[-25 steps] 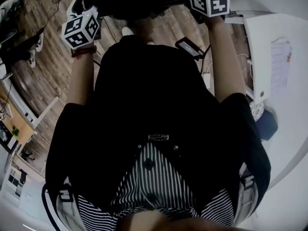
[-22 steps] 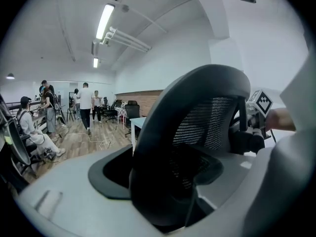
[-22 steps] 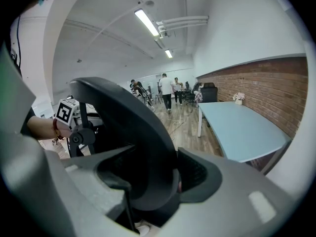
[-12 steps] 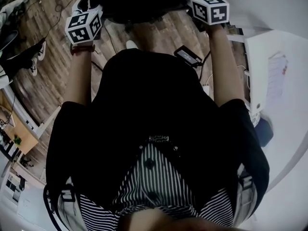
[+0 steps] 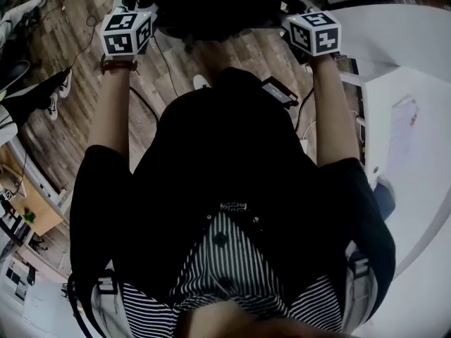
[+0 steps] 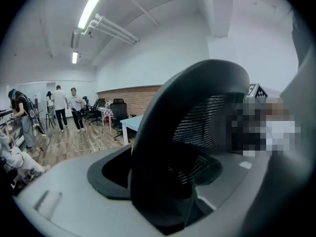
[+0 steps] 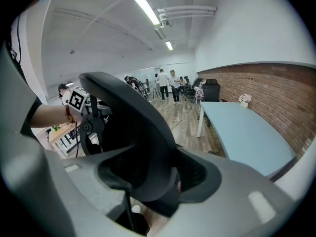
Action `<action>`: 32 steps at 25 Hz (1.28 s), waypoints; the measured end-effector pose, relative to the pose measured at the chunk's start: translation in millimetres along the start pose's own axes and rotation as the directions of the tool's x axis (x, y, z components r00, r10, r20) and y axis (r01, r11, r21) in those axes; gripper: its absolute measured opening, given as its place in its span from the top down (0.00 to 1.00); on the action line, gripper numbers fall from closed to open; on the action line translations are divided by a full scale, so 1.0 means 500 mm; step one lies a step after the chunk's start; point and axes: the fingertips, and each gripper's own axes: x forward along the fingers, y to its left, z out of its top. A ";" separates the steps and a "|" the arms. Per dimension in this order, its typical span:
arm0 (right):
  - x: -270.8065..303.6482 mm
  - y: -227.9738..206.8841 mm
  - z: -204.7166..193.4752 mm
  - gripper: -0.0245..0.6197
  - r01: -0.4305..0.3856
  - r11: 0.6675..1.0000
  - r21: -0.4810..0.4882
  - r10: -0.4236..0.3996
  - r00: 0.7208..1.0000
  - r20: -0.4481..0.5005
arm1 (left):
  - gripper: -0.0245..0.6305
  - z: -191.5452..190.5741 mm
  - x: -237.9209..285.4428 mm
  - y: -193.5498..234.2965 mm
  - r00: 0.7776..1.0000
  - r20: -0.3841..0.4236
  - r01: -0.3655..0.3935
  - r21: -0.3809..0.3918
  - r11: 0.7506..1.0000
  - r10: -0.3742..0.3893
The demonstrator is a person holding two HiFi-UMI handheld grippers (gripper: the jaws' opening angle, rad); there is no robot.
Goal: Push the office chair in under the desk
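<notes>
Jaws of the left gripper are closed on the top rail of the office chair; the mesh back is seen between the pads. The right gripper is clamped on the same rail, at its other end. The chair is held directly ahead of both grippers, over a wooden floor. A white desk is seen right of the right gripper, and a pale blue table beyond it.
</notes>
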 end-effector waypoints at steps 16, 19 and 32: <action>0.175 -0.012 0.135 0.61 -0.014 1.000 0.026 0.015 0.999 -0.047 | 0.52 0.080 0.186 0.244 0.984 -0.010 0.178 0.064 0.982 -0.177; 0.207 -0.051 0.164 0.61 0.011 0.999 0.050 -0.009 0.999 -0.035 | 0.52 0.106 0.242 0.277 0.980 -0.008 0.199 0.082 0.977 -0.199; 0.303 -0.207 0.266 0.62 0.057 0.989 0.135 -0.059 0.998 0.010 | 0.52 0.226 0.495 0.369 0.949 0.024 0.309 0.133 0.942 -0.315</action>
